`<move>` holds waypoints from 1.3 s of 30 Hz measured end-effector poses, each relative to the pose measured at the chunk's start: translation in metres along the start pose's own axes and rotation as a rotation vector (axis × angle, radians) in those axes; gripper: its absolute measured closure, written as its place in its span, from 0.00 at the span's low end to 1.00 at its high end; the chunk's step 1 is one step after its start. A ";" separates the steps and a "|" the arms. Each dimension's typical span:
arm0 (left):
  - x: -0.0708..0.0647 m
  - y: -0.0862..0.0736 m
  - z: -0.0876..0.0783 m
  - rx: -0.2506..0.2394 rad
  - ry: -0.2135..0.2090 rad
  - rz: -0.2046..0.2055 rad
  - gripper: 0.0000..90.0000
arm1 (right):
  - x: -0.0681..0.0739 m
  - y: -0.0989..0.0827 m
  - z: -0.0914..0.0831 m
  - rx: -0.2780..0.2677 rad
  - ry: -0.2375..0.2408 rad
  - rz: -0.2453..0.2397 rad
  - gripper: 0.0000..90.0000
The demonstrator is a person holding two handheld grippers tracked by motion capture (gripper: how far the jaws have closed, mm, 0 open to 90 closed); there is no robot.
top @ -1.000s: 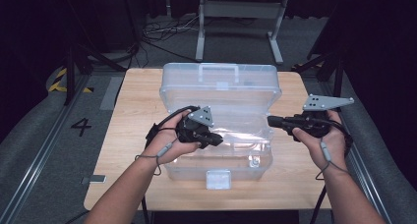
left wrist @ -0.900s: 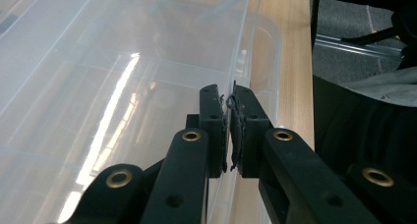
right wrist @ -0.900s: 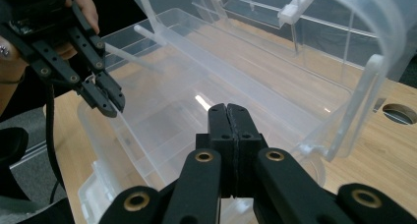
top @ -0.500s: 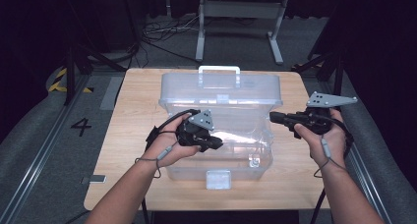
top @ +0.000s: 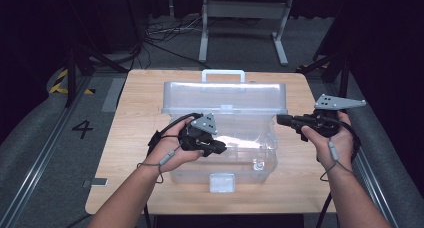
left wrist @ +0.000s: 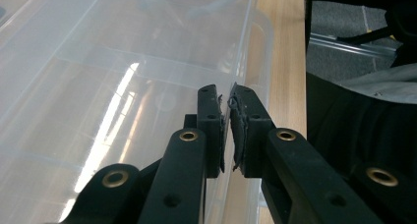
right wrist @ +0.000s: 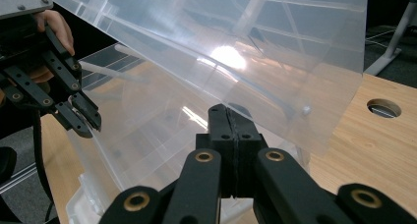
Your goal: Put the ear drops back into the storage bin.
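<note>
The wooden table point(top: 135, 133) carries a clear plastic storage box point(top: 250, 160) at its middle, and its lid point(top: 225, 95) stands raised and tilted above the open tub. The left gripper point(top: 220, 149) sits at the box's near left wall, jaws nearly together around the thin clear rim point(left wrist: 227, 102) and just easing apart. The right gripper point(top: 281, 120) is at the lid's right edge, its jaws pressed fully together, nothing visible between them.
</note>
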State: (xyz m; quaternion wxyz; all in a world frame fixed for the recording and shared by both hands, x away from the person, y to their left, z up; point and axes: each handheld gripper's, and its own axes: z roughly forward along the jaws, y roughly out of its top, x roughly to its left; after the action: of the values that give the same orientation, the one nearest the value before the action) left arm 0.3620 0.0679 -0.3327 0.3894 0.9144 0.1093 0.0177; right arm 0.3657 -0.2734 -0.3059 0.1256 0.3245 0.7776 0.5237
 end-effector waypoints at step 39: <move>0.008 -0.051 -0.078 -0.289 0.224 -0.246 0.93 | 0.007 -0.006 -0.004 -0.006 0.003 -0.026 1.00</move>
State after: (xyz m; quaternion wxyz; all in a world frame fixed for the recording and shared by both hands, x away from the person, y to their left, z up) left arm 0.3510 0.1592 -0.3151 0.5012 0.8211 0.2588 0.0871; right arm 0.3564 -0.2735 -0.3092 0.1320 0.3133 0.7803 0.5250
